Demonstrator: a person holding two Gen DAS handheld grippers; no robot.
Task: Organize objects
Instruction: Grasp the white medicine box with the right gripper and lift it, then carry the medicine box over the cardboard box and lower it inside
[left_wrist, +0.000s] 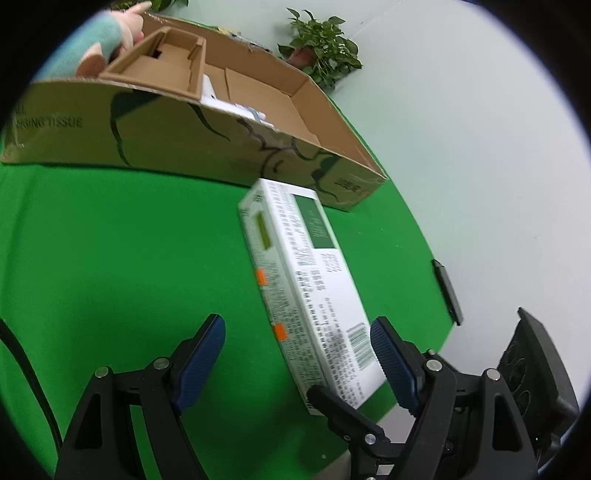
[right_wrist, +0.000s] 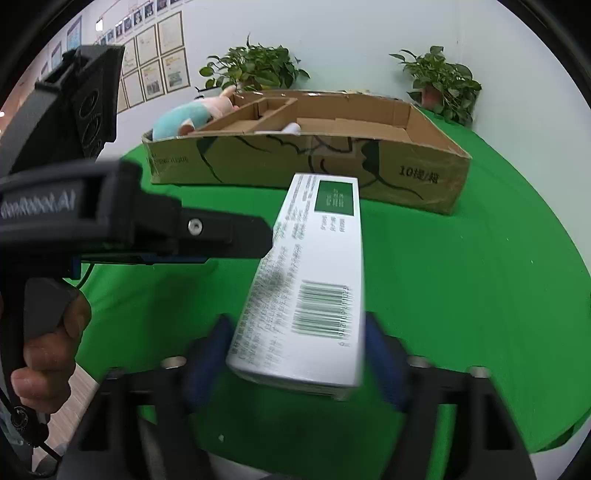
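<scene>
While clamped, carton (right_wrist: 314, 280) between right hand-held gripper (right_wrist: 295, 363)

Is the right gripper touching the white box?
Touching. The right wrist view shows the white box clamped between the jaws of the right gripper.

White-and-green carton (right_wrist: 314, 280), green tablecloth (right_wrist: 461, 295), blue-padded tongs (left_wrist: 295, 362).

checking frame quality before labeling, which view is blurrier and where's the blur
Right wrist view: the right tongs are smeared by motion, and the white box blurs at its near end, though the barcode reads as bars. Left wrist view: the left tongs are sharp, the box print is soft; the cardboard tray bends with fisheye.
</scene>
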